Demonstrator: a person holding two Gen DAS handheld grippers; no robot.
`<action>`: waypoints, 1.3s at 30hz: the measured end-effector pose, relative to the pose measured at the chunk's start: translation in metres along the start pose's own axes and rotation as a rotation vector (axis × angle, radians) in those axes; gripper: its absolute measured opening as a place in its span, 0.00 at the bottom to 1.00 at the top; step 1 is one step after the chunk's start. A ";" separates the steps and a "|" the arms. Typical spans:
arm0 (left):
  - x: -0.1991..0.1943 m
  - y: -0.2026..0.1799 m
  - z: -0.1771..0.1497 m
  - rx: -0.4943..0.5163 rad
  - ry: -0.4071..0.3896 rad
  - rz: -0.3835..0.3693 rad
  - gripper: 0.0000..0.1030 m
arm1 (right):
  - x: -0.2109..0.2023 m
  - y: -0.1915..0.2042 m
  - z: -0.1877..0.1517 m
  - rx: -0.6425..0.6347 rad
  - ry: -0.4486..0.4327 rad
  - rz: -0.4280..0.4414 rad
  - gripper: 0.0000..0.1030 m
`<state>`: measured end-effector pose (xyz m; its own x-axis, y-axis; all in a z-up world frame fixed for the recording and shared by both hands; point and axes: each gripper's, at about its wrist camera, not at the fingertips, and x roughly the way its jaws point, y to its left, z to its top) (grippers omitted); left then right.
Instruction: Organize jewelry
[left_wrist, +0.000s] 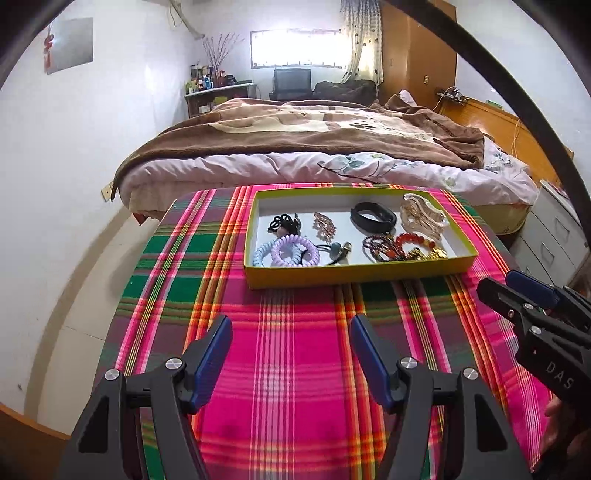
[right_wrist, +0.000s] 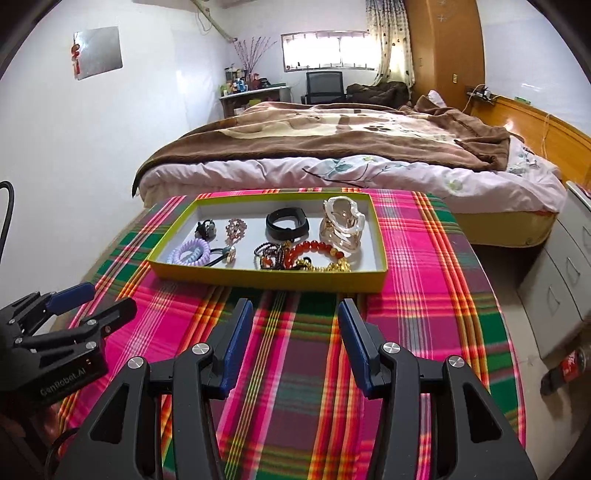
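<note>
Both claws, left claw (left_wrist: 290, 347) and right claw (right_wrist: 295, 332), hang open and empty over the plaid worktop (left_wrist: 295, 369). Jewelry's all in the yellow tray (left_wrist: 354, 275) ahead. The red bead bracelet (right_wrist: 314, 248) at the tray's front looks light, hard, slippery; I'd pinch across its strand.

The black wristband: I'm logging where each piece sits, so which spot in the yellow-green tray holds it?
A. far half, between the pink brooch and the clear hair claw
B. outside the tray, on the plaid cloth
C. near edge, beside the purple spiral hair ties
A: the black wristband lies in the far half of the tray, with the pink brooch left and the clear hair claw right.
</note>
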<state>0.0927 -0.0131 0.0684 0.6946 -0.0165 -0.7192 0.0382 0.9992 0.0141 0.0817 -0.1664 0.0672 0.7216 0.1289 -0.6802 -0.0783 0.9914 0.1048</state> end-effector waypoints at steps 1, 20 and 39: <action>-0.003 -0.001 -0.002 -0.001 -0.005 -0.001 0.64 | -0.001 0.001 -0.002 -0.002 0.000 -0.002 0.48; -0.023 -0.012 -0.022 -0.002 -0.002 -0.011 0.64 | -0.011 0.007 -0.017 0.009 -0.005 0.001 0.48; -0.023 -0.011 -0.024 -0.015 0.007 0.014 0.75 | -0.012 0.008 -0.018 0.011 -0.002 0.004 0.48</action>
<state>0.0592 -0.0230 0.0675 0.6903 -0.0020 -0.7236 0.0175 0.9998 0.0139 0.0599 -0.1599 0.0636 0.7226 0.1332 -0.6783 -0.0740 0.9905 0.1157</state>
